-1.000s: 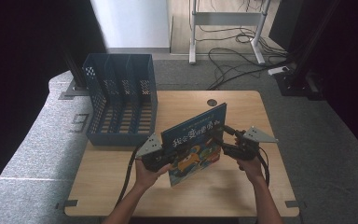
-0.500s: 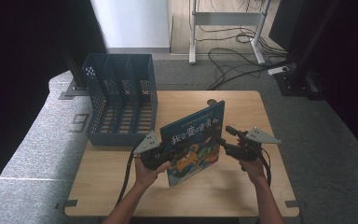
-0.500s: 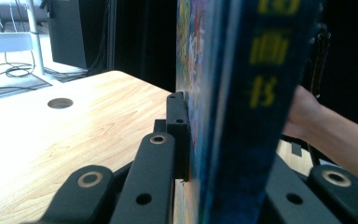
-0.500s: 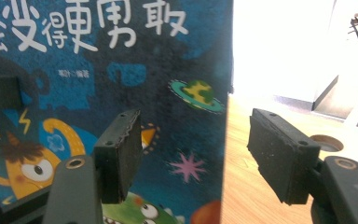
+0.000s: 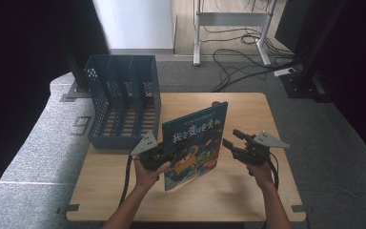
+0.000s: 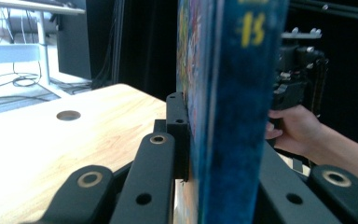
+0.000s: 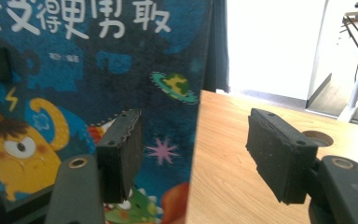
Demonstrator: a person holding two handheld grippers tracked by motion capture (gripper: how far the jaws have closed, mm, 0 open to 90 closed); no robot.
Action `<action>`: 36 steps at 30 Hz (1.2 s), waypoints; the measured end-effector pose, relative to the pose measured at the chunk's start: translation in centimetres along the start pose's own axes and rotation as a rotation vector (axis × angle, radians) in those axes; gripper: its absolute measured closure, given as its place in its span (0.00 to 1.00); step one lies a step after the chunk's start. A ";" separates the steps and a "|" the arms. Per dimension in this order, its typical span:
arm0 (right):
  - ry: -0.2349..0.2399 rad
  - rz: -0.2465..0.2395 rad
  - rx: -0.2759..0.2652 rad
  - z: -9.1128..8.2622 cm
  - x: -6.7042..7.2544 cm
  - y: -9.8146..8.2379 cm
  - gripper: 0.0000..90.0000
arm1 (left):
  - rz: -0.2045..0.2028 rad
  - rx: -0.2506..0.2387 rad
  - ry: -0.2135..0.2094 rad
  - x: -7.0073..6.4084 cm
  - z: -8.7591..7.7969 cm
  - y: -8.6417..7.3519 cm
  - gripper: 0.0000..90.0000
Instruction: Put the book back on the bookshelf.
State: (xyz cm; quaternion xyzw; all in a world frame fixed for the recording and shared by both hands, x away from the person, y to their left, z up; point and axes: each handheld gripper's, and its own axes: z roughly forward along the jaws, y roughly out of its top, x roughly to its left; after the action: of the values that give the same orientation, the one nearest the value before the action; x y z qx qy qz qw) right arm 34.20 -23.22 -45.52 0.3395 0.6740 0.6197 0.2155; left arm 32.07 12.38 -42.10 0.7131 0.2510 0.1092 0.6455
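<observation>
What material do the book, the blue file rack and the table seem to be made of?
Book: probably glossy printed card, as its stiff cover bears a colourful picture. File rack: likely matte moulded plastic, with perforated walls. Table: wood or wood-look laminate, with pale visible grain.

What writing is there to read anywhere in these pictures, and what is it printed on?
"我会变得更勇敢": large white title across the top of the book's blue front cover; its right part is plain in the right gripper view.
"15": yellow number on the book's spine, near the top.
Small white line under the title: too small to read.
The blue rack and the table carry no writing.
</observation>
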 end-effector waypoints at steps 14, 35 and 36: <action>-0.003 -0.004 0.003 0.2 0.2 -0.2 0.39 | -0.018 -0.004 -0.017 0.7 -0.6 -0.2 0.92; -0.013 0.001 0.005 -0.1 0.1 -0.5 0.40 | -0.038 -0.064 0.006 1.4 -2.8 0.9 0.92; -0.013 0.001 0.005 -0.1 0.1 -0.5 0.40 | -0.038 -0.069 0.008 1.4 -3.0 1.1 0.92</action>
State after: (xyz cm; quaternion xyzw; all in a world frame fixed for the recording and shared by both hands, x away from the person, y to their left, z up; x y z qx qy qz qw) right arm 34.01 -23.21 -46.01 0.3445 0.6738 0.6160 0.2188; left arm 32.06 15.64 -40.82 0.6850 0.2633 0.1083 0.6706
